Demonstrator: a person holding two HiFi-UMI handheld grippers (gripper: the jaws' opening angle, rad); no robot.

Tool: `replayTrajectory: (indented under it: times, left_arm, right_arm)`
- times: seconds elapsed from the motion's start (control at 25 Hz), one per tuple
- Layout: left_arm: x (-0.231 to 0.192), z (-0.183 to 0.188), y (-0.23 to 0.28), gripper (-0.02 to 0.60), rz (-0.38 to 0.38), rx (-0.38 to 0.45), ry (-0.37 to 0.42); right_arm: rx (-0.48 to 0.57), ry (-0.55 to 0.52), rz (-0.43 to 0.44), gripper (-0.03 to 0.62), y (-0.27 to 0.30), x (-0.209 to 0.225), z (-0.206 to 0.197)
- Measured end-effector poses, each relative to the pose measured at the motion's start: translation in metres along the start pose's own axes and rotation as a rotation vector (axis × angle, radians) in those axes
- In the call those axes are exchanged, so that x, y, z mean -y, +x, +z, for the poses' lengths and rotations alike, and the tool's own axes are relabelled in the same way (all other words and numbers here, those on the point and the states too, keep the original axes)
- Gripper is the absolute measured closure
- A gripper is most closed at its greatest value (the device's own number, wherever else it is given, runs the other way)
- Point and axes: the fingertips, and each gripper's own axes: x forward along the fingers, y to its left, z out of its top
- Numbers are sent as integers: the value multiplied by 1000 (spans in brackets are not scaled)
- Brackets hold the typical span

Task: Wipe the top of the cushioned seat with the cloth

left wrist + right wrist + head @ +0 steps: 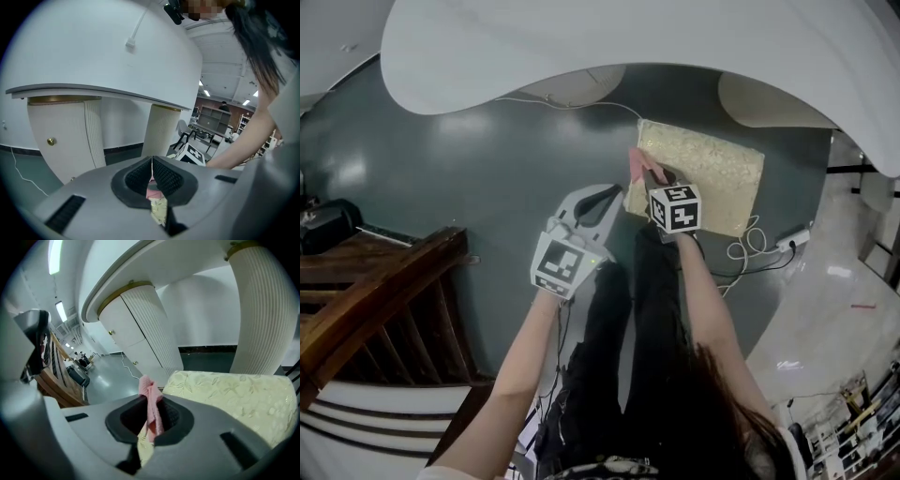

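Right gripper view tells it best: the pink cloth stands pinched in the right gripper, jaws clamped on it, a tuft poking up above and a tail hanging below. Just beyond lies the seat, cream with a leaf pattern, low on the floor under a white table.

From the head view, the cloth sits at the seat's near left corner, right at the edge; whether it touches the top, I can't tell. The left gripper hovers just beside that same corner, jaws together on nothing. The pink seen past them is only the cloth beyond.

The wipe looks barely begun. To do it well, lay that hanging tail flat on the top, keep the clamp firm, and sweep in overlapping passes from this corner toward the far right edge. Go light, because the seat may slide on that smooth floor; the left gripper could steady the left edge.
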Motion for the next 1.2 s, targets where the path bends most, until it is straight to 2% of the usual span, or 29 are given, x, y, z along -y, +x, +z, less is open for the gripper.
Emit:
replayTrajectory:
  times: [0.16, 0.36, 1.2]
  left_arm:
    - [-5, -5, -6, 575, 9, 1, -10]
    - [3, -8, -5, 575, -15, -1, -11]
    - [81, 8, 64, 575, -192, -41, 51]
  right_arm:
    - [-38, 23, -22, 582, 12, 1, -14]
    - [-55, 40, -77, 582, 1, 25, -27]
    - [-52, 155, -342, 582, -127, 187, -72]
